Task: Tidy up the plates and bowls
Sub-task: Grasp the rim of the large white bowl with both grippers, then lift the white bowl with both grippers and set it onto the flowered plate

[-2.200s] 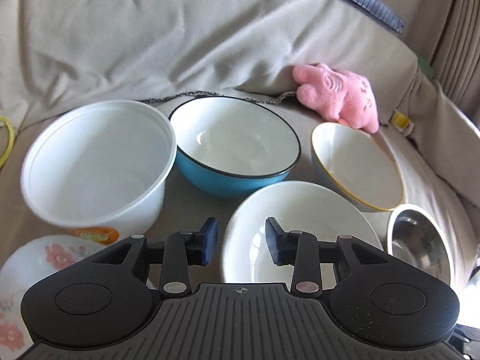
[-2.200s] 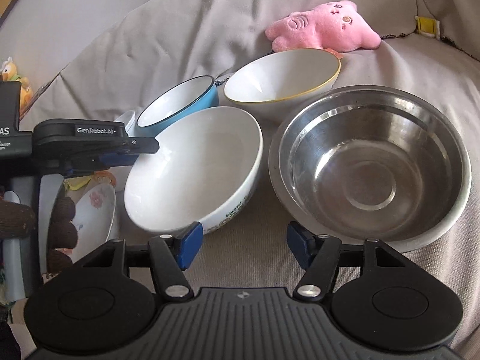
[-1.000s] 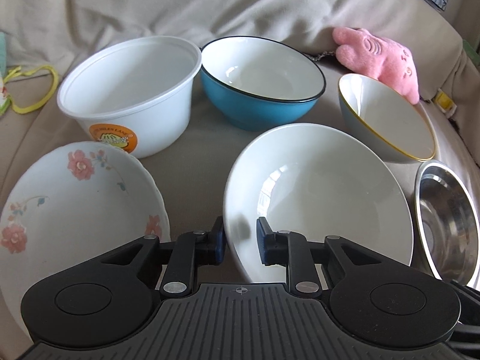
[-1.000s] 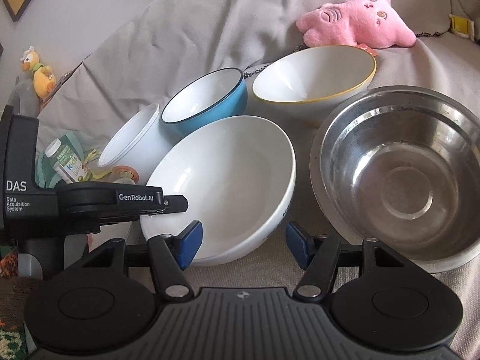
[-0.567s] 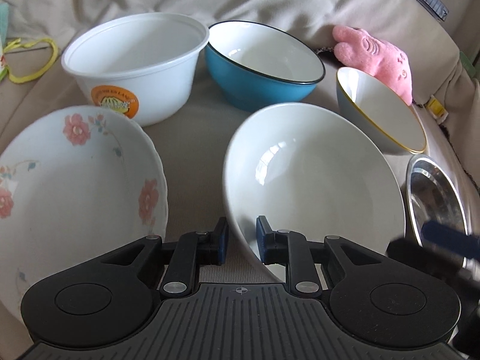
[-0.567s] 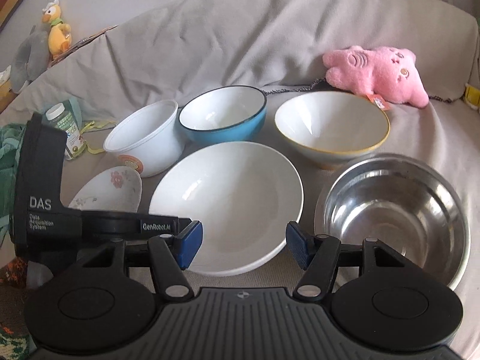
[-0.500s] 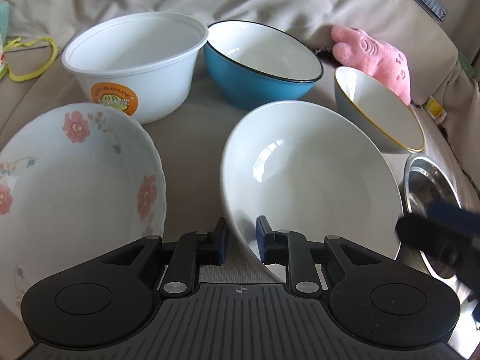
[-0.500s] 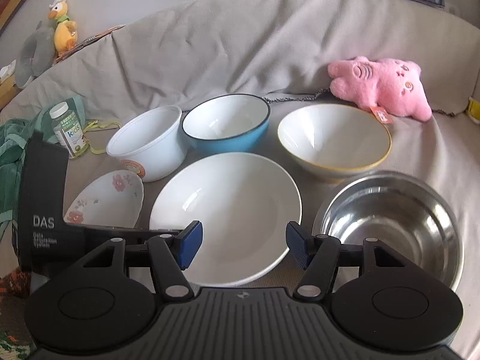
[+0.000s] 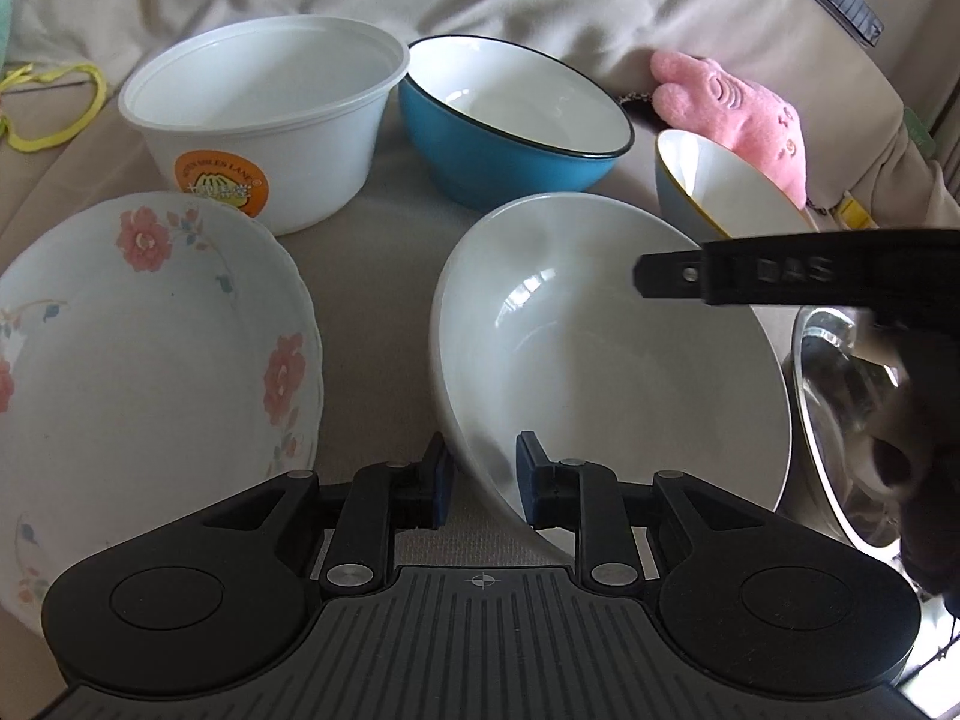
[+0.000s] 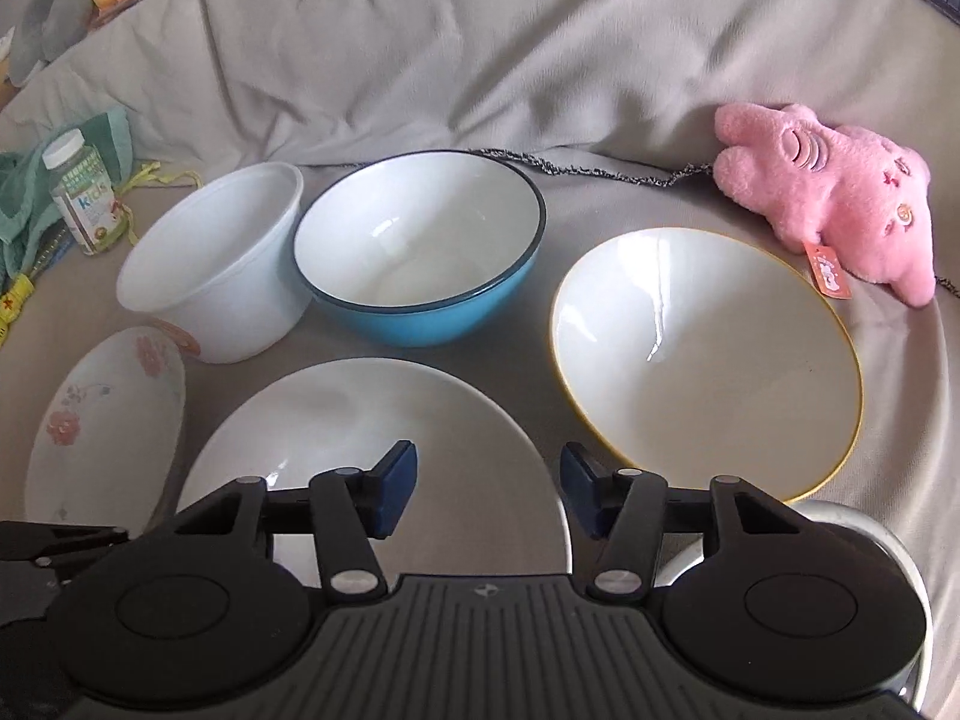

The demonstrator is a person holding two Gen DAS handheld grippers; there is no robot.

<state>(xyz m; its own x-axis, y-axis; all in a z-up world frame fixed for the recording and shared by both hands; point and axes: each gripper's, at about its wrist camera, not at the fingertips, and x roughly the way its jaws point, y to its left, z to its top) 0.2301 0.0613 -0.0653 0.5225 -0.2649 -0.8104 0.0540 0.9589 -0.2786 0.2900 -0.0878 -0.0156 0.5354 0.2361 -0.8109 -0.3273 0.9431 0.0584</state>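
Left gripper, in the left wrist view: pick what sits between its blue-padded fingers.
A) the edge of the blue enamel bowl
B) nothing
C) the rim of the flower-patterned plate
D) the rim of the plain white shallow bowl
D: the near rim of the plain white shallow bowl passes between the fingers of the left gripper, whose jaws are opening; the flower-patterned plate lies apart to the left.
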